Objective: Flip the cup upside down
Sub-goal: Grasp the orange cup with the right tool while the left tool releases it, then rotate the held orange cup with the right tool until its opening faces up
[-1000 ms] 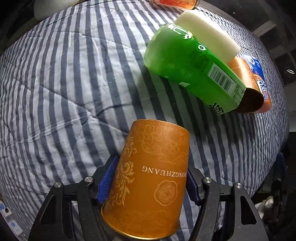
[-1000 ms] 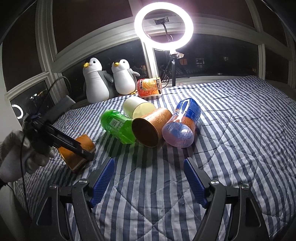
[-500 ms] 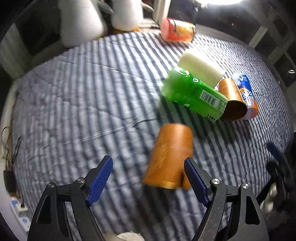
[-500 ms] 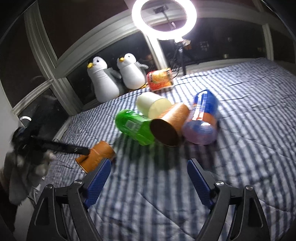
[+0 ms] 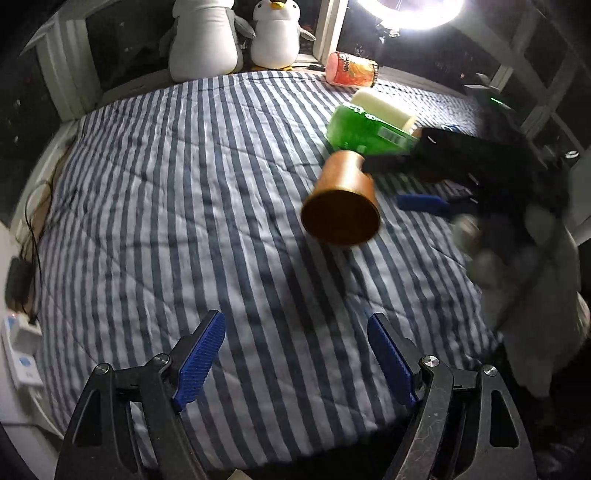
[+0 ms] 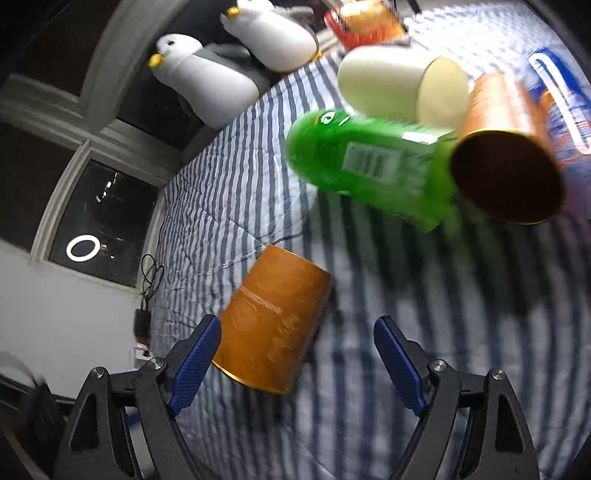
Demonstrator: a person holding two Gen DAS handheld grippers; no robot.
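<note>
An orange-brown cup [image 5: 341,201] lies tilted on the striped bed, its open mouth toward the left wrist camera. In the right wrist view the same cup [image 6: 273,321] sits just ahead of the left blue pad. My left gripper [image 5: 295,354] is open and empty, well back from the cup. My right gripper [image 6: 297,363] is open, with the cup near its left finger and not gripped; it shows in the left wrist view [image 5: 424,184] as a dark blurred shape beside the cup.
A green bottle [image 6: 369,166], a cream cup [image 6: 399,85], a second orange cup [image 6: 506,155] and a blue-orange can [image 6: 557,92] lie clustered behind. Two plush penguins [image 5: 236,33] and a red-orange can [image 5: 351,68] sit at the bed's far edge. A ring light [image 5: 410,11] glares.
My left gripper let go of the orange cup and pulled back; the cup now lies on the bed. My right gripper moved in close to the cup.
</note>
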